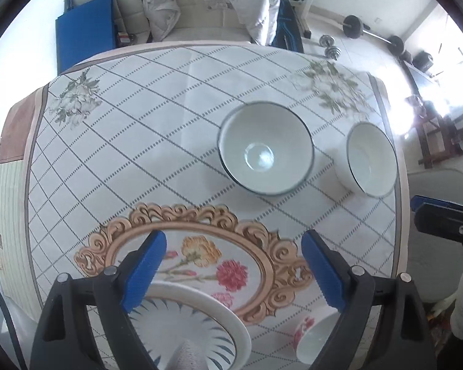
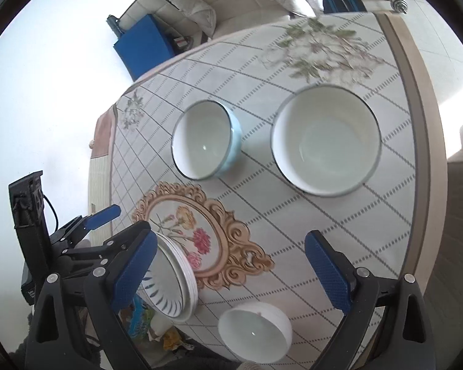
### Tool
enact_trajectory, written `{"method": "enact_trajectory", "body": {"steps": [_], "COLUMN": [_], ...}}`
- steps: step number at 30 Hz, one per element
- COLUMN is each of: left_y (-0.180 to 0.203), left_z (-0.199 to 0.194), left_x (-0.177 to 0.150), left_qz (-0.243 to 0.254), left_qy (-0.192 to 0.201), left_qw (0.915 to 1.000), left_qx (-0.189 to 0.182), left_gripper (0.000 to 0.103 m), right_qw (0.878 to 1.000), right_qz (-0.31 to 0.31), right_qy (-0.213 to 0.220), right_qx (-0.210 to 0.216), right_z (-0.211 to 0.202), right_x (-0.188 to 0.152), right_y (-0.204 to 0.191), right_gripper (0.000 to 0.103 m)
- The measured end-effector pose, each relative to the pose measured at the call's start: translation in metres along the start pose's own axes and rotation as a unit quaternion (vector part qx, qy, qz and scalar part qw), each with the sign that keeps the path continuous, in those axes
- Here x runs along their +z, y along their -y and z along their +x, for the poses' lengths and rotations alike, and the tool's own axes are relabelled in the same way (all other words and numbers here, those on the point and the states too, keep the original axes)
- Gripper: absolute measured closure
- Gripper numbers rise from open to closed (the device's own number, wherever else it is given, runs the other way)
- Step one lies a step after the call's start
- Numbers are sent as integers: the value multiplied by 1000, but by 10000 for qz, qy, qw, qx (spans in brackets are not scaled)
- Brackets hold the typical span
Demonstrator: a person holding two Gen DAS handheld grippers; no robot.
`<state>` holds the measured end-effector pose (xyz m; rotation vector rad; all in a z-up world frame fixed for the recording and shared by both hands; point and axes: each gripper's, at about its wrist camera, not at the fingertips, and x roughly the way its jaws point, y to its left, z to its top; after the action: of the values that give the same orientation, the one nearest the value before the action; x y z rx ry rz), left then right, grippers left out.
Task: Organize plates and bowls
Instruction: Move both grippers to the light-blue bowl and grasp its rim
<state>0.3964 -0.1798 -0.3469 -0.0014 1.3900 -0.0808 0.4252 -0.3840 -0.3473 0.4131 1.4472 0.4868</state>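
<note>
My left gripper (image 1: 234, 268) is open and empty above the near part of the table, over a stack of plates (image 1: 197, 323) with a blue leaf pattern. A small floral bowl (image 1: 314, 339) sits to its right. A light blue bowl (image 1: 264, 148) and a larger white bowl (image 1: 370, 160) stand farther out. My right gripper (image 2: 231, 274) is open and empty above the table. It sees the plate stack (image 2: 173, 280) at left, a small white bowl (image 2: 254, 328) below, the blue bowl (image 2: 205, 140) and the large white bowl (image 2: 325, 140) ahead. The left gripper (image 2: 103, 215) shows at the far left.
The table wears a checked cloth (image 1: 139, 141) with a floral medallion (image 1: 219, 262). A padded chair with a white jacket (image 1: 210, 3) stands beyond the far edge. Weights (image 1: 355, 26) lie on the floor at right. The right gripper (image 1: 444, 219) shows at the right edge.
</note>
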Motion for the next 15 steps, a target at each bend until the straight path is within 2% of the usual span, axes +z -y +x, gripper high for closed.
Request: {"method": "enact_trajectory", "body": {"steps": [4,8,13,15], "left_y": [-29,-47,-56,-57], "left_z": [14,42,86,100], "left_x": [42,72,83,82], "left_qz": [-389,-691,-896,-915], "left_qy": [36,-186,-760,-948], "left_qw": [9992,9973,9896,9865], "left_qx": [-23,-137,-831,-972], "left_gripper": [13,14,14,14], "right_qw": [9984,9941,9887,9856], "right_qz": [-481,-775,-890,-974], "right_qy": [-120,-541,-1056,-1236], "right_qx": [-289,-532,-584,-617], "right_z": [21,65,115,132], "right_x": [56,101,137,143], "right_y": [-29,-42,-41,-40], "right_gripper": [5,5,5,5]}}
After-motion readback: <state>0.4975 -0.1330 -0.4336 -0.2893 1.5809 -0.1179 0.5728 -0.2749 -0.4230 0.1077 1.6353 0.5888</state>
